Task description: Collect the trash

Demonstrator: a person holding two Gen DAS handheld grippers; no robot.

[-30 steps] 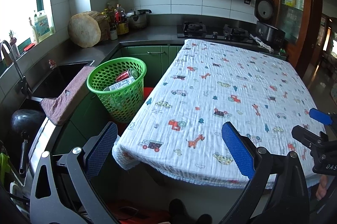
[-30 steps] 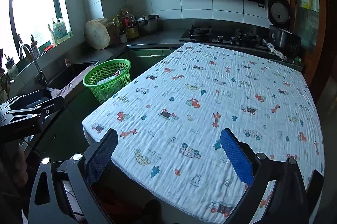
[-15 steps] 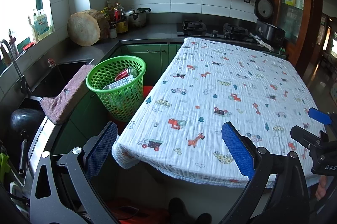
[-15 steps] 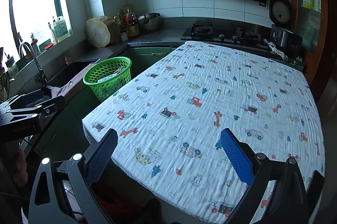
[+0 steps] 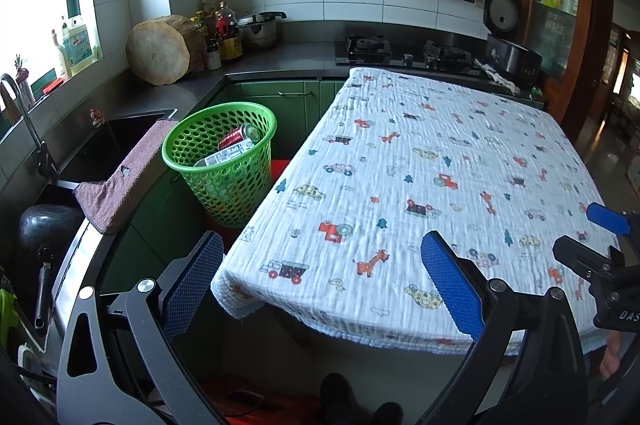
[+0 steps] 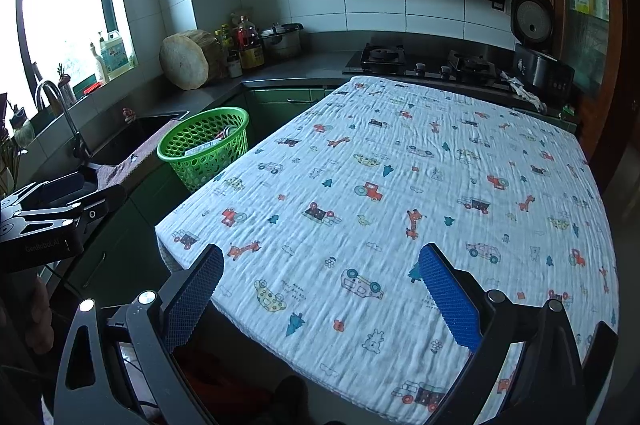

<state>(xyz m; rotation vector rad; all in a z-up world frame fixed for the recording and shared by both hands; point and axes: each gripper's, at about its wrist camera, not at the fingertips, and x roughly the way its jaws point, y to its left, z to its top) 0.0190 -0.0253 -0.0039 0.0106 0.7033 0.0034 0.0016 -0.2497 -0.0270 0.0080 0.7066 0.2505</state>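
Since a second ago almost nothing has shifted: both my views have only crept a touch nearer the cloth edge, and the basket's contents lie as they did.

Biggest thing before me is the surface (image 5: 460, 161), covered by a white cloth (image 6: 400, 193) printed with little cars, giraffes and trees; I see no loose litter on it from either camera. Behind it runs the dark kitchen counter (image 5: 280, 59) with a gas hob (image 5: 404, 51), and to the left a sink (image 5: 108, 145) with a pink towel (image 5: 124, 177) draped over its edge.

Between sink and cloth stands the green basket (image 5: 224, 185), upright, just beside the near-left corner of the surface. The trash sits inside it: a red can (image 5: 236, 137) leaning against the far wall, with a flat printed carton (image 5: 224, 157) in front of it.

My left claw (image 5: 320, 277) is spread wide with nothing between its blue pads, hanging over the cloth's near-left corner. My right claw (image 6: 320, 289) is equally wide and empty, over the near edge of the cloth.
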